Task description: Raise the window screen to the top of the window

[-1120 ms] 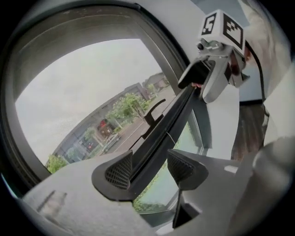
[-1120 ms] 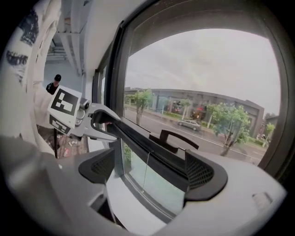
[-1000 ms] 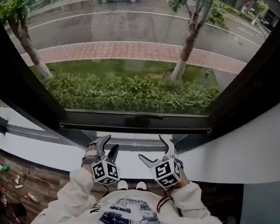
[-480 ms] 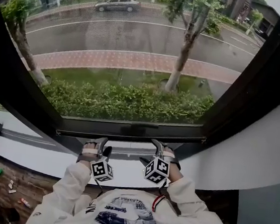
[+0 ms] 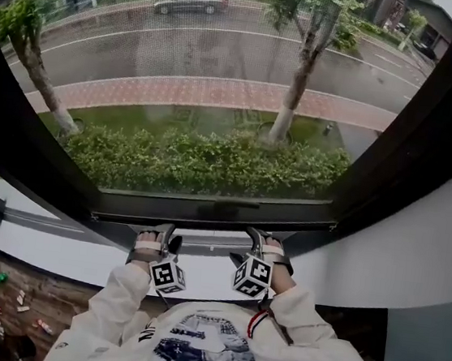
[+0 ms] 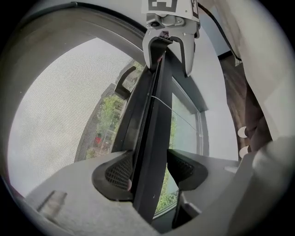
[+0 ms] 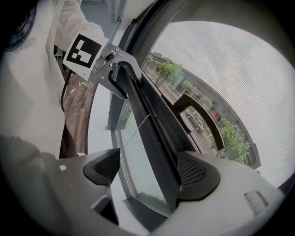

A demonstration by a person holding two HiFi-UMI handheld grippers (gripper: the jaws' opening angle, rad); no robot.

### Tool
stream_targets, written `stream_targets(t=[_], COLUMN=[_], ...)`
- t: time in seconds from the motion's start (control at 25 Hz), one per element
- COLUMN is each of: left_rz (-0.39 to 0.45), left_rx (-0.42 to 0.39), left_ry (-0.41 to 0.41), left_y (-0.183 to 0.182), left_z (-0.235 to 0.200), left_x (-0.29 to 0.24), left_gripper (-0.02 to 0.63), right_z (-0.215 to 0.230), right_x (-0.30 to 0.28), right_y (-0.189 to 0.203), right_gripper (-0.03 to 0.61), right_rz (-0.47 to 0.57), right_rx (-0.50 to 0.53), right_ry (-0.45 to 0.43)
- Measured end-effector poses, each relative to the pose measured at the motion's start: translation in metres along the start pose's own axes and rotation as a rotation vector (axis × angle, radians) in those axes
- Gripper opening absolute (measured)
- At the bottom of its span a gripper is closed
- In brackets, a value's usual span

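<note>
The window screen (image 5: 223, 69) is a grey mesh across the whole opening. Its black bottom bar (image 5: 165, 211) lies low, just above the white sill, with a black handle (image 5: 226, 211) at its middle. My left gripper (image 5: 168, 238) straddles the bar (image 6: 150, 152) left of the handle (image 6: 123, 83). One pad (image 6: 117, 175) touches the bar and the other stands clear, so it is open. My right gripper (image 5: 249, 248) straddles the bar (image 7: 152, 138) right of the handle (image 7: 203, 120). Its jaws have just been closing. One pad (image 7: 193, 173) is against the bar; the other has a gap.
A thick black window frame (image 5: 430, 119) slants up on both sides. The white sill (image 5: 54, 244) runs below the bar. A fixed glass pane (image 6: 184, 115) sits under the bar. Outside are a hedge (image 5: 204, 161), trees and a road. Small litter (image 5: 1, 279) lies on the dark floor at lower left.
Both grippers have rolled and drawn in under the bottom bar, and their jaws now sit around it. The right jaws look narrower than before.
</note>
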State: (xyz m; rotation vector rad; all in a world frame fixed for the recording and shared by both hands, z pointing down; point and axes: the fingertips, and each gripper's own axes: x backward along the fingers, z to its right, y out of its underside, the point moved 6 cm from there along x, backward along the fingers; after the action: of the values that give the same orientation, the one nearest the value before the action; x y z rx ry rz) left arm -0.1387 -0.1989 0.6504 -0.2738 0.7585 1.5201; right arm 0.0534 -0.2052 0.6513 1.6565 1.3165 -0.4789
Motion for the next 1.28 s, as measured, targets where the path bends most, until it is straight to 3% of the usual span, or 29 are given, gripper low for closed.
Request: stream_targets(t=[0.28, 0.8, 1.0, 1.28], left_rz=[-0.024, -0.025, -0.018, -0.026], left_rx=[0.045, 0.038, 0.057, 0.058], left_ry=[-0.041, -0.066, -0.071, -0.053], left_y=[-0.0035, -0.0054, -0.0057, -0.0048], left_z=[0.0017, 0.0007, 0.0024, 0.0013], left_x=[-0.0021, -0.0028, -0.0029, -0.0015], left_gripper=[0.241, 0.242, 0.242, 0.242], right_z=[-0.0002, 0.0025, 0.0047, 0.0028], right_x=[-0.0013, -0.0025, -0.0011, -0.0018], right_y=[0.0021, 0.0021, 0.0027, 0.0005], right_gripper=[0.390, 0.347, 0.314, 0.318], right_rz=[0.046, 0.053, 0.057, 0.039], right_rx=[-0.036, -0.063, -0.077, -0.081], right_ry=[0.045, 0.123, 0.133, 0.111])
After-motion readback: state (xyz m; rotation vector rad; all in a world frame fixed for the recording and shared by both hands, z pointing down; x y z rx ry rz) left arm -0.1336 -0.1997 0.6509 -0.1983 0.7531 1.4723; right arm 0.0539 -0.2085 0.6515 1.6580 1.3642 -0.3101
